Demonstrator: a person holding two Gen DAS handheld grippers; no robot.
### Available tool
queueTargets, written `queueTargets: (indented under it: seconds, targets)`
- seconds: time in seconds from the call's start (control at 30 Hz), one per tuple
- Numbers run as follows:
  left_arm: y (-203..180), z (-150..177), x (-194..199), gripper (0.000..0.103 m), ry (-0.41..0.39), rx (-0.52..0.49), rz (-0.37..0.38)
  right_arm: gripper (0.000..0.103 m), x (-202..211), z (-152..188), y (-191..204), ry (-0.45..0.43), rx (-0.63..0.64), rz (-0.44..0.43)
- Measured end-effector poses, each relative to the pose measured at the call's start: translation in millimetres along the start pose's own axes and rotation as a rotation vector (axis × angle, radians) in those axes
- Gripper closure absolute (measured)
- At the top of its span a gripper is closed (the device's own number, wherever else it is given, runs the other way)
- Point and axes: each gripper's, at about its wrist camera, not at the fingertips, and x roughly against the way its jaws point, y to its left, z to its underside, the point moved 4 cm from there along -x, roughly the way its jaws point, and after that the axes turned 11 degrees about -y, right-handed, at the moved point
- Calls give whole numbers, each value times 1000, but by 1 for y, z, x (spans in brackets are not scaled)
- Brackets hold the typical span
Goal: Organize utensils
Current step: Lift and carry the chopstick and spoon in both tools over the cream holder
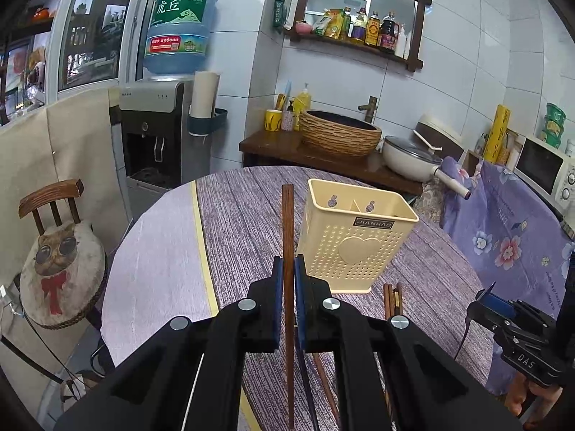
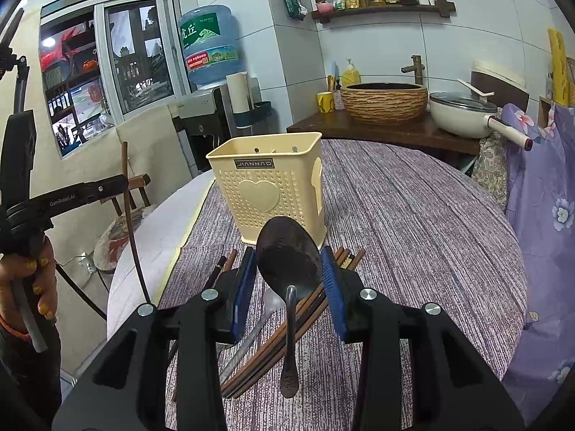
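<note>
The left gripper (image 1: 286, 280) is clenched on one chopstick (image 1: 287, 237), upright just left of the utensil holder (image 1: 354, 237). The right gripper (image 2: 289, 280) grasps the dark spoon (image 2: 289, 251) by its bowl, just before that holder.

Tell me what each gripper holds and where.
Left gripper clamps a chopstick near mid-length. Right gripper grips the dark spoon by its bowl.

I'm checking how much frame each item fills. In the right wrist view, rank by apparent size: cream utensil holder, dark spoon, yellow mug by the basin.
1. Cream utensil holder, largest.
2. Dark spoon in the right gripper; it sits nearest the camera, so it looks enlarged.
3. Yellow mug, far back, smallest.
</note>
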Motion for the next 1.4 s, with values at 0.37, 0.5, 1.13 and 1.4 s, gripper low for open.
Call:
queueTargets:
  seconds: [0.37, 0.5, 1.13, 1.4]
  targets:
    - [2, -16, 8, 96, -49, -2, -1, 66, -3, -15, 6, -35, 3, -51]
    - [-1, -30, 8, 96, -74, -11, 6, 66, -7, -26, 9, -66, 6, -63]
    - [-38, -170, -10, 96, -255, 51, 79, 65, -69, -176, 20, -317, 19, -53]
    - [-45, -141, -62, 96, -211, 55, 49, 65, -120, -152, 9, -279, 36, 29]
